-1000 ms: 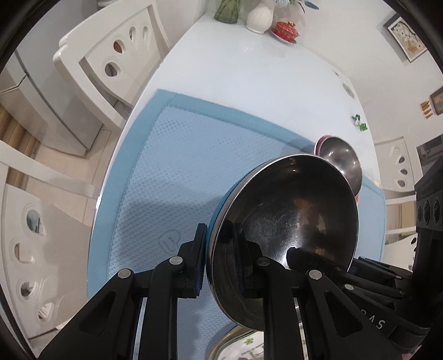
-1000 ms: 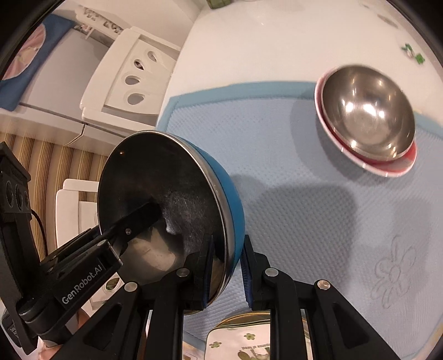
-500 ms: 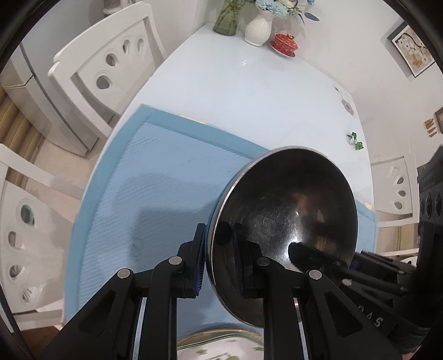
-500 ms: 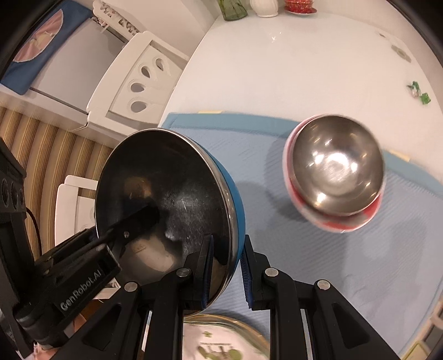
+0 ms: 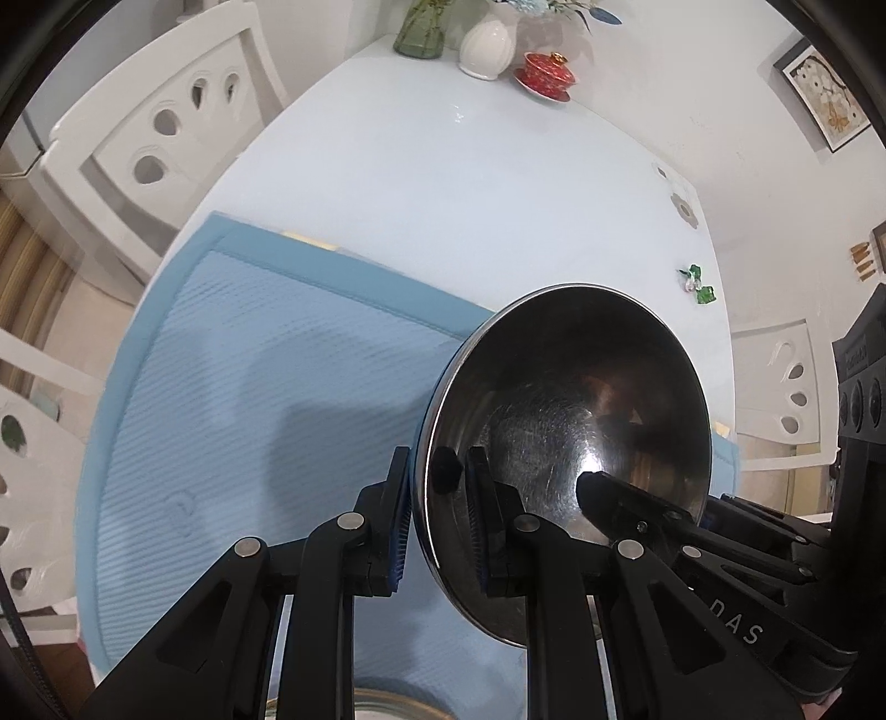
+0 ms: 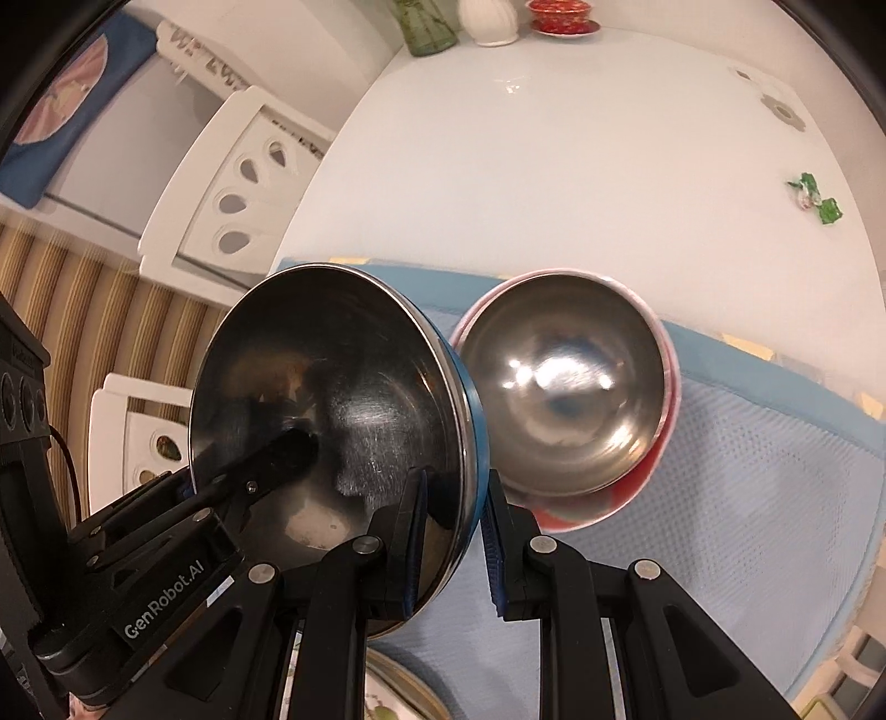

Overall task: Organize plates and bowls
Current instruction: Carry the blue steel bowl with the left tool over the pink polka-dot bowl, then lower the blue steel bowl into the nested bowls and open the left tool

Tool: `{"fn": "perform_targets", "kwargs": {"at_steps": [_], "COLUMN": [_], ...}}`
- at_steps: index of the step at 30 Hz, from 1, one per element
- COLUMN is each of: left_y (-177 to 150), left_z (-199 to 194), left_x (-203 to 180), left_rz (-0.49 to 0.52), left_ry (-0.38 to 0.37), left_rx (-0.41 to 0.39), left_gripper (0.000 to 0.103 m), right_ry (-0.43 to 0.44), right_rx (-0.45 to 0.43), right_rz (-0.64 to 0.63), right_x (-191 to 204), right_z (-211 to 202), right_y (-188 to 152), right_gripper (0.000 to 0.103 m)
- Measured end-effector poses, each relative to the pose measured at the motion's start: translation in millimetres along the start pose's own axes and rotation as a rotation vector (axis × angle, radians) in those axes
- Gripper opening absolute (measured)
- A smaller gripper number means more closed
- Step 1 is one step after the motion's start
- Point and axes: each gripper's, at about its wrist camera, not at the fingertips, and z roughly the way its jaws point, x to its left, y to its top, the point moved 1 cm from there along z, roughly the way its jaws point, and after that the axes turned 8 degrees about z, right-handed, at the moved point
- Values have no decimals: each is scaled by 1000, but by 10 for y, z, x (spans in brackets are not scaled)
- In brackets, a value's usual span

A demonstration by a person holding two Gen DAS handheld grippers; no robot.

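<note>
A blue-sided steel bowl (image 5: 570, 421) (image 6: 343, 410) hangs above the light-blue mat (image 5: 232, 399), held by both grippers. My left gripper (image 5: 437, 498) is shut on its left rim; in the same view the right gripper's finger reaches inside from the lower right. My right gripper (image 6: 454, 526) is shut on the bowl's right rim, with the left gripper's finger showing inside the bowl at lower left. Just right of the held bowl, a second steel bowl (image 6: 559, 387) rests in a red-and-pink bowl (image 6: 637, 487) on the mat (image 6: 747, 498).
White chairs (image 5: 160, 149) stand along the table's left side. At the far end sit a green vase (image 5: 421, 27), a white vase (image 5: 487, 44) and a red lidded cup (image 5: 548, 72). A green wrapped sweet (image 6: 814, 199) lies on the white table. A patterned plate rim (image 6: 404, 692) shows below.
Both grippers have carried the blue-sided bowl across the mat. In the right wrist view the stacked steel bowl has come from the upper right to right beside the held bowl.
</note>
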Motion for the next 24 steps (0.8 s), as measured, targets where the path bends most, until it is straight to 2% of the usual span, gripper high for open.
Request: {"fn": "perform_targets", "kwargs": {"at_steps": [5, 9, 15, 24], "left_y": [46, 57, 84, 99], "left_z": [119, 201, 367, 530], "left_x": [-140, -232, -338, -451], "left_rz": [14, 29, 42, 75], "left_ry": [-15, -35, -61, -56], "left_rx": [-3, -32, -27, -18], "left_gripper": [14, 14, 14, 14], "right_ry": [2, 37, 40, 58], "right_rx": [-24, -37, -66, -85], "right_rz": [26, 72, 113, 174], "right_x": [-193, -392, -578, -823], "right_z": [5, 19, 12, 85], "right_y": [74, 78, 71, 133], "right_gripper": [18, 18, 18, 18]}}
